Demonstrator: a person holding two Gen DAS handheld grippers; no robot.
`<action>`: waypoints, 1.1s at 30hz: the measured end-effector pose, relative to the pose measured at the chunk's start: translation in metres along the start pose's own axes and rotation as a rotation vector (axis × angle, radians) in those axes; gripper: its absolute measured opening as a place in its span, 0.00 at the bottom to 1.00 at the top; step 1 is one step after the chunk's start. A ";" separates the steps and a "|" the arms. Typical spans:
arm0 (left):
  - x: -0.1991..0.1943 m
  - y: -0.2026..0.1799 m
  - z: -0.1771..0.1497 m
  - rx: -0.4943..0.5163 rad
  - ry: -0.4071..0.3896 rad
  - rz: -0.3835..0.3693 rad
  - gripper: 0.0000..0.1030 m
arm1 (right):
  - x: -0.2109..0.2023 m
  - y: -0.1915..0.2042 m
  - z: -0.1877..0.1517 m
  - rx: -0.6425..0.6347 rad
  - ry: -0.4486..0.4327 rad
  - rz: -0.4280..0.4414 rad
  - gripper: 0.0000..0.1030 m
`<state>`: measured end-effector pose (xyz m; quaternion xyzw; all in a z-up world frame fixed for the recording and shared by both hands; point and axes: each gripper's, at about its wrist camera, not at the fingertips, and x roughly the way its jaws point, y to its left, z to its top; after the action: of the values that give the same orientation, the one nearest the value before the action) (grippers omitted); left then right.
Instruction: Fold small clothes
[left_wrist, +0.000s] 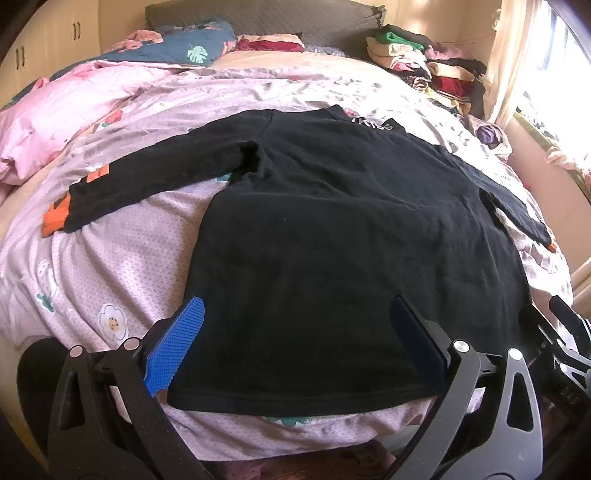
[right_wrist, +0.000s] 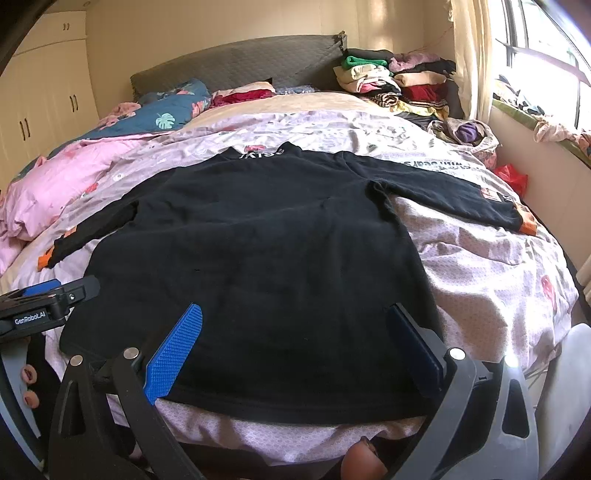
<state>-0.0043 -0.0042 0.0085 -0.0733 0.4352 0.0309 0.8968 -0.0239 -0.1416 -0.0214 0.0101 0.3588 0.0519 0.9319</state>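
A black long-sleeved shirt (left_wrist: 332, 229) with orange cuff patches lies flat and spread on the bed, hem toward me, collar far. It also shows in the right wrist view (right_wrist: 258, 251). My left gripper (left_wrist: 295, 314) is open and empty, hovering over the hem on the shirt's left half. My right gripper (right_wrist: 295, 314) is open and empty over the hem on the shirt's right half. The left sleeve (left_wrist: 122, 184) stretches left. The right sleeve (right_wrist: 461, 192) stretches right. The left gripper's body (right_wrist: 44, 306) shows at the left edge of the right wrist view.
The bed has a pink floral duvet (left_wrist: 110, 258). A pink pillow (left_wrist: 48, 122) and a blue quilt (left_wrist: 184, 48) lie at the far left. A pile of folded clothes (right_wrist: 399, 81) stands at the far right by the window. A grey headboard (right_wrist: 240, 62) stands behind.
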 end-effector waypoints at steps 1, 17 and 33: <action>0.000 0.000 0.000 0.000 -0.001 -0.001 0.92 | -0.001 -0.001 0.000 0.000 -0.001 0.000 0.96; -0.005 -0.002 0.001 0.000 -0.013 -0.004 0.92 | -0.003 -0.001 0.000 -0.002 -0.005 0.003 0.96; -0.007 -0.001 0.001 0.002 -0.019 -0.016 0.92 | -0.003 0.002 -0.001 -0.005 -0.002 0.000 0.96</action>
<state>-0.0074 -0.0053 0.0151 -0.0754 0.4261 0.0241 0.9012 -0.0271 -0.1403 -0.0195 0.0077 0.3576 0.0527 0.9324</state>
